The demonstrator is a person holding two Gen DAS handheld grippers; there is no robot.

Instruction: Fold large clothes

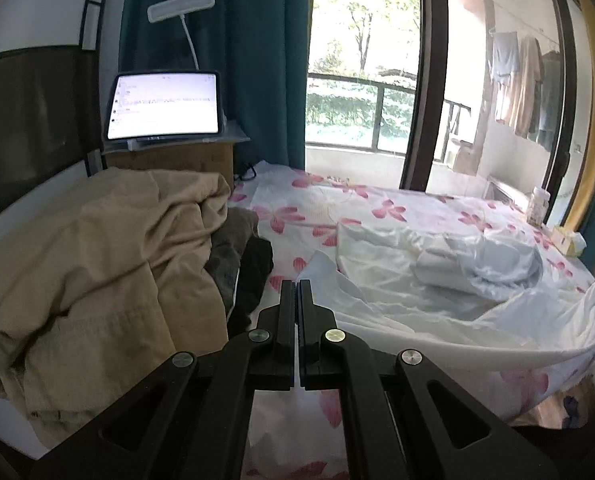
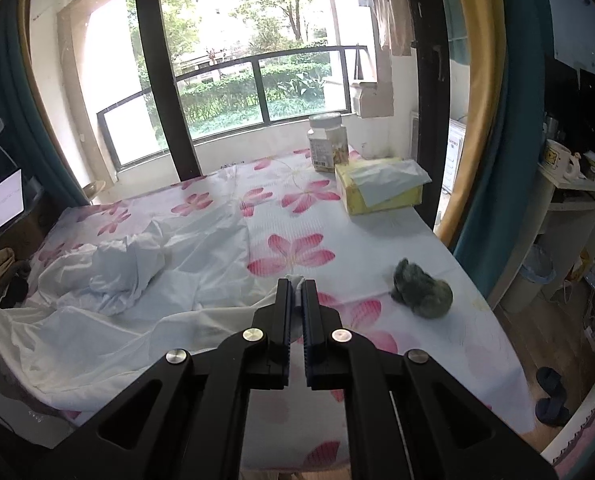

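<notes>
I see a bed in a white sheet with pink flowers [image 2: 297,216] before a balcony window [image 2: 225,80], a beige clothes heap [image 1: 97,248] at its left. My left gripper [image 1: 296,286] and right gripper [image 2: 296,284] are each pinched on the near edge of the thin white garment [image 2: 137,280], which lies crumpled with its long axis seemingly left to right.

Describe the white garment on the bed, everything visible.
The large white thin-fabric garment looks smooth and slightly shiny. It lies crumpled, not yet folded, on the pink-flowered white bedsheet, bunched into a lump mid-bed. Its near edge is lifted: the right claw is shut on a pinch of it, and the left claw is closed at another edge, so the cloth hangs stretched between them.
</notes>
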